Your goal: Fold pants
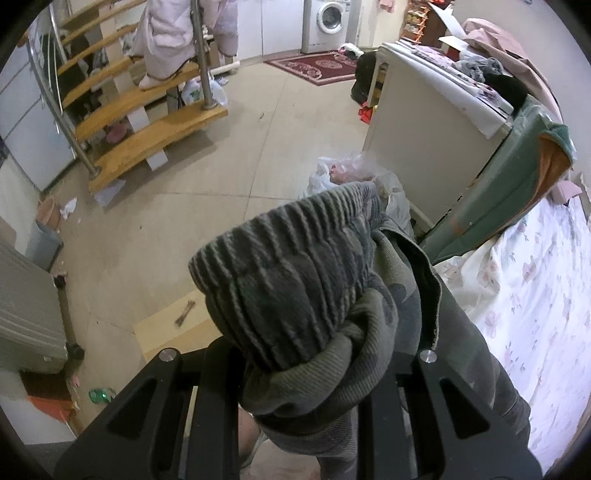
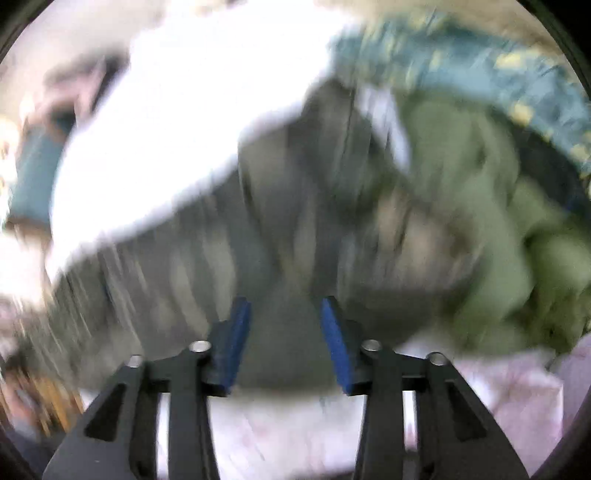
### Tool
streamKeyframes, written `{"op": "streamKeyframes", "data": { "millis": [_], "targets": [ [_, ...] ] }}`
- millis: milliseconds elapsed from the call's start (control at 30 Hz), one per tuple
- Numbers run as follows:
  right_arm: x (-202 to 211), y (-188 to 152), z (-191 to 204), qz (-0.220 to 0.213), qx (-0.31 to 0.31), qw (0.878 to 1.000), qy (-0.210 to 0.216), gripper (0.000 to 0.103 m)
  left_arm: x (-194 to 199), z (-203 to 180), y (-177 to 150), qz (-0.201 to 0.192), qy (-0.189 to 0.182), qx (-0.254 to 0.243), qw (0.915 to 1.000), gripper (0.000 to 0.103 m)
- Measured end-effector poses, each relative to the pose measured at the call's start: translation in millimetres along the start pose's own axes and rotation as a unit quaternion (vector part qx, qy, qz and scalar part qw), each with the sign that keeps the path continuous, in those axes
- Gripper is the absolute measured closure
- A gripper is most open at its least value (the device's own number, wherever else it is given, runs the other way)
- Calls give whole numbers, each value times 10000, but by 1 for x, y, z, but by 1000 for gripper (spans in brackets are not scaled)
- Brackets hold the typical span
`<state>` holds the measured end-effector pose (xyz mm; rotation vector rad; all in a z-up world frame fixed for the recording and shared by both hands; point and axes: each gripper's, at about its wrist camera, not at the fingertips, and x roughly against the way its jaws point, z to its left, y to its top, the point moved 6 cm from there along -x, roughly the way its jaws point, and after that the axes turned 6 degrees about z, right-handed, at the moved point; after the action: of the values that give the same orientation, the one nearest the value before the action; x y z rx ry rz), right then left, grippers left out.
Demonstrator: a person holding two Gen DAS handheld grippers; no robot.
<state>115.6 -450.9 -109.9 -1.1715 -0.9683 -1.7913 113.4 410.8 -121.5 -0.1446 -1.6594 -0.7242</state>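
The pants (image 1: 295,288) are grey-green camouflage with a ribbed waistband or cuff. In the left wrist view my left gripper (image 1: 299,369) is shut on a bunched ribbed end of them and holds it up over the floor; the rest hangs down to the right beside the bed. The fingertips are hidden by the cloth. The right wrist view is badly blurred. My right gripper (image 2: 284,332) is open, its blue pads (image 2: 236,332) apart, right in front of the grey-green pants (image 2: 288,206) with nothing held.
A bed with a floral sheet (image 1: 524,302) lies at the right. A green bed end (image 1: 491,199), a white cabinet (image 1: 413,122), a plastic bag (image 1: 343,173), wooden stairs (image 1: 140,122) and a washing machine (image 1: 328,18) stand around the tiled floor (image 1: 221,184).
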Motion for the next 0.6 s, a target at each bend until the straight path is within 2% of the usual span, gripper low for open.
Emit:
{"op": "streamKeyframes", "data": {
  "millis": [67,133,167,200,233,267,333,433,467,567,600],
  "targets": [
    [-2,31,-11,-311,-191,9990,-250,46,2,0,1,-21,-19,-15,10000,85],
    [-17,64,-21,-442,54,9954,-852,46,2,1,2,-24,-45,-12,10000,85],
    [-30,71,-23,-334,179,9936,-1062,46,1,1,2,-21,-48,-16,10000,85],
    [-44,76,-29,-100,185,9940,-1072,46,1,2,1,-2,-54,-5,10000,85],
    [-55,76,-34,126,141,9957,-910,46,0,3,1,18,-61,7,10000,85],
    [-58,78,-36,196,144,9973,-691,57,-1,2,1,37,-65,14,10000,85],
    [-51,79,-30,118,277,9977,-600,91,-3,3,2,66,-62,6,10000,85],
    [-18,89,-14,-466,589,9954,-593,95,-3,2,2,51,-63,-18,10000,85],
    [-11,99,-13,-680,647,9926,-765,95,-4,1,3,28,-55,-45,10000,85],
    [5,127,-22,-1148,424,9864,-1093,96,-7,-1,4,-19,-28,-139,9999,85],
    [5,133,-22,-1178,368,9857,-1146,96,-8,-2,4,-9,-23,-144,9999,85]
  ]
}}
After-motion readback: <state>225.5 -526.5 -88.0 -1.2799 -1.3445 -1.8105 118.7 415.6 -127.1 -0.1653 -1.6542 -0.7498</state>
